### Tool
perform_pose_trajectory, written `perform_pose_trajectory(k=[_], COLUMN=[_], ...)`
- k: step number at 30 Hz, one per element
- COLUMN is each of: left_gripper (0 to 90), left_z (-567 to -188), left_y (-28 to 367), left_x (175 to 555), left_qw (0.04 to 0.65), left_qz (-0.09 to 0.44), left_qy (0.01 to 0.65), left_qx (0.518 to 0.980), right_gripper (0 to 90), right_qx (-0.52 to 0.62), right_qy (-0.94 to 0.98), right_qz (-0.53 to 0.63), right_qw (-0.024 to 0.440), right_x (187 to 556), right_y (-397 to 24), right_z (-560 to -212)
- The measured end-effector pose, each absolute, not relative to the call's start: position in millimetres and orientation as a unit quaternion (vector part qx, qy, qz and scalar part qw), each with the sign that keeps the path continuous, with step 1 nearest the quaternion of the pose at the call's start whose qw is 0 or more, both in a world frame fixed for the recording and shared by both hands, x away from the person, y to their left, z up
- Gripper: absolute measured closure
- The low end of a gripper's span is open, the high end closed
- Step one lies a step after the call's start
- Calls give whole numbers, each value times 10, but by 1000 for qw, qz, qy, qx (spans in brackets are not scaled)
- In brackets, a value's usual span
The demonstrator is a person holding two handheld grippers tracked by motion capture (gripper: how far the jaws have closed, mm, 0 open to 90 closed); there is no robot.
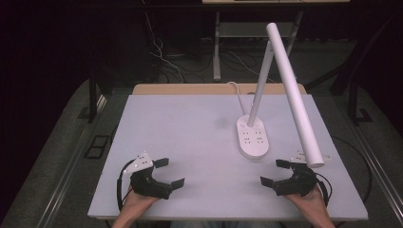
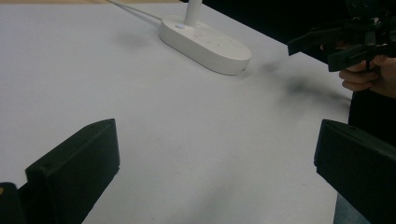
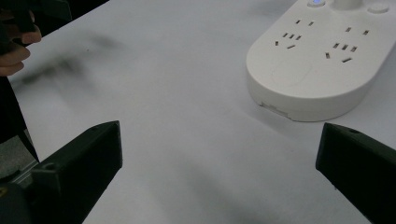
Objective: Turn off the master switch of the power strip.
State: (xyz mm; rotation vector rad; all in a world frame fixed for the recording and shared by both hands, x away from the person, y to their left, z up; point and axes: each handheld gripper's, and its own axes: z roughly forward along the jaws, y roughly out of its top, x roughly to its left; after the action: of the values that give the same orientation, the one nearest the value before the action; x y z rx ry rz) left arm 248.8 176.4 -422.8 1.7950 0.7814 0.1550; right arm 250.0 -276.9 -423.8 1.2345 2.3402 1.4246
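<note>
A white desk lamp stands at the table's right middle. Its oval base [image 1: 253,137] carries socket outlets and small buttons, and a stem rises from it to a long tube head [image 1: 294,92] slanting down to the right. My left gripper [image 1: 169,173] rests open near the front left edge, nothing between its jaws. My right gripper [image 1: 275,172] is open at the front right, just below the lamp base and under the tube's lower end. The base [image 2: 205,43] lies far ahead in the left gripper view, with the right gripper [image 2: 322,46] beyond. The base [image 3: 322,65] sits close in the right gripper view.
The lamp's white cord [image 1: 236,92] runs from the base over the table's back edge. The pale table top [image 1: 185,128] spreads between the grippers and the back edge. Dark floor, cables and a desk frame [image 1: 217,47] lie behind.
</note>
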Motion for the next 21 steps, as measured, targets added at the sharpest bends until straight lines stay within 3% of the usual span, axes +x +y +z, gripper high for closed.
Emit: perform_pose_trajectory(k=[21], left_gripper=[0], left_z=[-4228], left_y=[1724], left_x=[2485], left_qw=[537], left_qz=[61], left_qy=[322], left_qx=[777], right_gripper=[0], right_qx=[410], right_qy=[781], right_qz=[467], right_qw=[64], right_x=[2486], right_y=[-2782], right_z=[-4234])
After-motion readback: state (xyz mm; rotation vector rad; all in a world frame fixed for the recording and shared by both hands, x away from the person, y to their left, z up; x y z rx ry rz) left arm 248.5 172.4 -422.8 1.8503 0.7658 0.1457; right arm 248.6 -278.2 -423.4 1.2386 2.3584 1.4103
